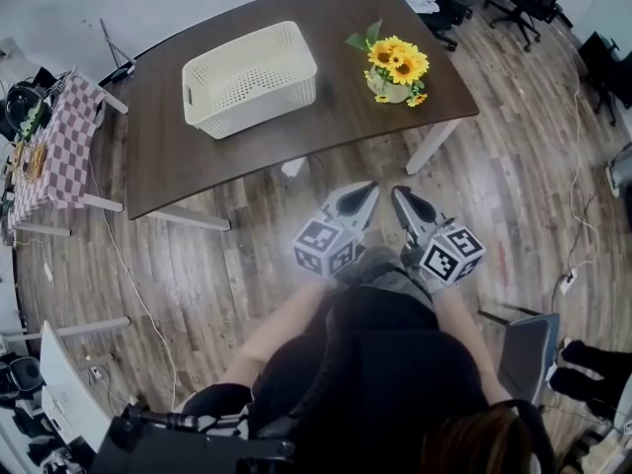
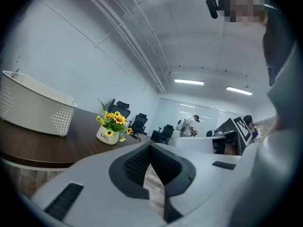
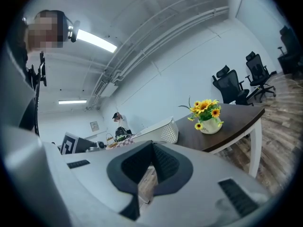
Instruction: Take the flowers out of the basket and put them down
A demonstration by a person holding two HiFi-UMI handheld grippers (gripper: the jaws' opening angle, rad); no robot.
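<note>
Standing back from the worktop (image 1: 326,131), the person holds the left tongs (image 1: 369,192) and the right tongs (image 1: 399,196) low over the floor (image 1: 247,265), close to the body and well apart from everything on the worktop. Both tongs are pressed together with nothing between them. The flowers (image 1: 397,65) stand upright in a small white pot (image 1: 388,91) near the worktop's right end, outside the basket (image 1: 259,99) and well apart from it. The basket looks empty. By that, the put-down seems done and no step is in hand. The next move calls for little, at most keeping the tongs clear of the pot.
</note>
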